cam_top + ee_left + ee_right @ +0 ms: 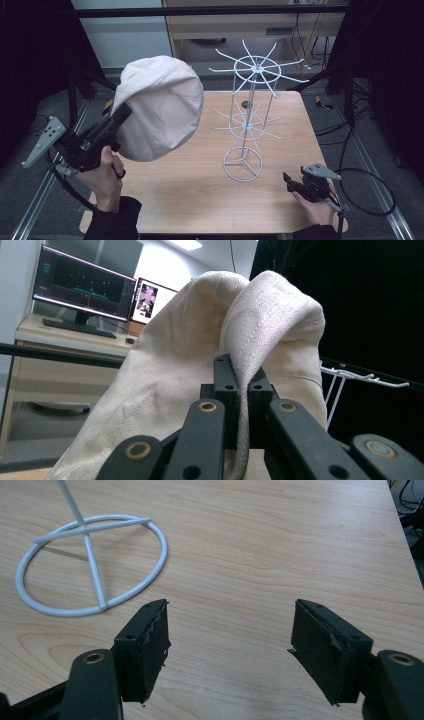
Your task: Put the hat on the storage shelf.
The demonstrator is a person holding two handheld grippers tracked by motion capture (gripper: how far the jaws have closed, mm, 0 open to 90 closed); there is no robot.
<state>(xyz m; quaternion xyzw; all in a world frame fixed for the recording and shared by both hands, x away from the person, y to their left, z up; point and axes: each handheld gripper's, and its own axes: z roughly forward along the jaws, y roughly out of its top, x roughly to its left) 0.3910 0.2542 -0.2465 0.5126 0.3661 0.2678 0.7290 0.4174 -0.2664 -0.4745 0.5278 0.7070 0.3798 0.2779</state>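
Left gripper was raised over the table's left side, jaws clamped on a fold of the cream cloth hat — the hat hung in the air off the wooden table, left of the white wire rack. Right gripper rested low at the table's front right corner, jaws wide apart, empty — just beside the rack's ring base.

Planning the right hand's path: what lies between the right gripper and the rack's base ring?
Nothing: bare wooden table separates the open right gripper from the rack's base ring, as the right gripper view shows.
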